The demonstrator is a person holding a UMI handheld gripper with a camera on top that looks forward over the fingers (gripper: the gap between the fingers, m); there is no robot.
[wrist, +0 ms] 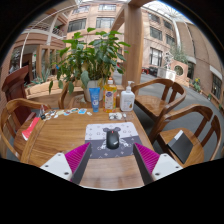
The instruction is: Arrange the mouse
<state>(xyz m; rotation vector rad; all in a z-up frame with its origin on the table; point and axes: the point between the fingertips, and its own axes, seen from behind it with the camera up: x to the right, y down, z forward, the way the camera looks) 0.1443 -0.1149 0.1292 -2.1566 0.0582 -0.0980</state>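
A dark computer mouse (112,139) lies on a patterned grey and white mouse mat (111,136) on a round wooden table (60,140). The mouse rests just ahead of my gripper (112,157), roughly centred between the two fingers and slightly beyond their tips. My fingers (76,157) stand wide apart with their magenta pads facing inward. Nothing is held between them; only bare wood shows in the gap.
At the table's far edge stand a blue bottle (95,97), a white pump bottle (127,98) and a small box, under a leafy potted plant (88,55). Wooden chairs (170,100) ring the table. A pink item (30,127) lies at the left.
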